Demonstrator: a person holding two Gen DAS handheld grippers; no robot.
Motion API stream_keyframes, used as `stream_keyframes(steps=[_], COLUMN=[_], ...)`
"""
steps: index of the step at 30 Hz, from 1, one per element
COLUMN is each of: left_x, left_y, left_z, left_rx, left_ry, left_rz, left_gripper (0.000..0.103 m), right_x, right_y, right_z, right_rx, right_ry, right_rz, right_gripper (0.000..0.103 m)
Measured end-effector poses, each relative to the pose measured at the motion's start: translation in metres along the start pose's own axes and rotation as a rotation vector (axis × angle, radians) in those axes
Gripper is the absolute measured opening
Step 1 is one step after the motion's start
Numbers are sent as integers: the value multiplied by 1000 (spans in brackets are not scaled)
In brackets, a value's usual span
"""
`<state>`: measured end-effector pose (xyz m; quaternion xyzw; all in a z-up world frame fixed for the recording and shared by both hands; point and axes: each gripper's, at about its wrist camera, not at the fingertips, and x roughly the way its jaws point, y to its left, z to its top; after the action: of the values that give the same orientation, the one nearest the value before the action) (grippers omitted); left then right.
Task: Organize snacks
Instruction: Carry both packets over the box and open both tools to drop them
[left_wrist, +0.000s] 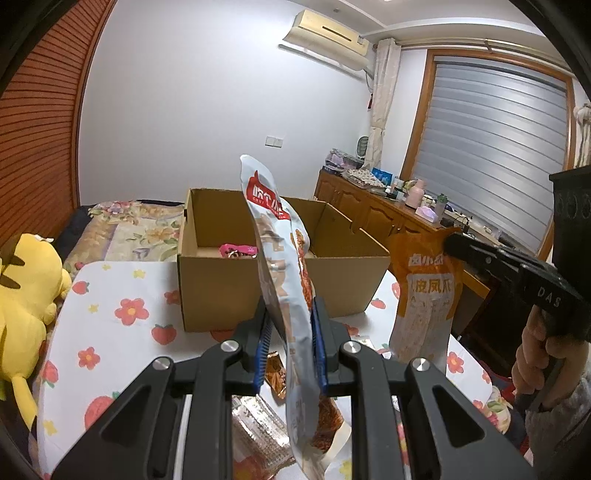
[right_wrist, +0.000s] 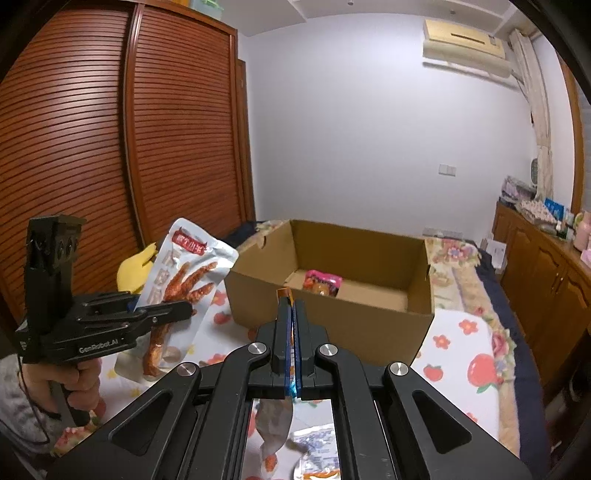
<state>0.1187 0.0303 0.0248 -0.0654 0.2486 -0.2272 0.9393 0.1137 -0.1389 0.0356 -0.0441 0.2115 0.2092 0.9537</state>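
Left wrist view: bedroom, white wall, flower-print cloth (left_wrist: 122, 314) over the surface, open cardboard box (left_wrist: 258, 291) at its far edge, pink packet (left_wrist: 238, 250) inside. Left gripper (left_wrist: 291, 325) clamped on a pale blue snack pouch (left_wrist: 277, 236), held upright. Right gripper (left_wrist: 456, 240) pinching an orange snack pouch (left_wrist: 424, 299) by its top corner, pouch hanging above the right edge. Yellow plush toy (left_wrist: 26, 295) past the left edge.

Right wrist view: slatted wooden wardrobe (right_wrist: 110, 147) behind. Right gripper (right_wrist: 293, 332) fingers nearly together, gripping the orange snack pouch (right_wrist: 286, 293). Cardboard box (right_wrist: 332, 310) ahead. Left gripper (right_wrist: 184, 308) at left, closed on the pale blue snack pouch (right_wrist: 184, 273).
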Motion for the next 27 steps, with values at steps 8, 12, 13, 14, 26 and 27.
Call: stream_keyframes(steps=[8, 12, 13, 14, 26, 27], left_x=[11, 24, 28, 30, 59, 61], left_y=[-3, -1, 1, 2, 18, 18], left_z=[34, 52, 57, 60, 91, 95], left_rx=[63, 83, 83, 84, 73, 70], left_ry=[-19, -20, -18, -17, -14, -18], left_rz=[11, 19, 20, 22, 69, 72], left_gripper=[18, 18, 18, 18, 18, 18], right_x=[3, 12, 14, 17, 41, 43], right_y=[1, 1, 0, -1, -16, -18], right_z=[29, 46, 49, 53, 91, 95], right_rx=[-64, -104, -110, -118, -161, -160], right_ry=[-30, -38, -40, -44, -61, -64], right_rz=[-27, -47, -52, -60, -138, -144], right_gripper=[0, 0, 0, 0, 0, 0])
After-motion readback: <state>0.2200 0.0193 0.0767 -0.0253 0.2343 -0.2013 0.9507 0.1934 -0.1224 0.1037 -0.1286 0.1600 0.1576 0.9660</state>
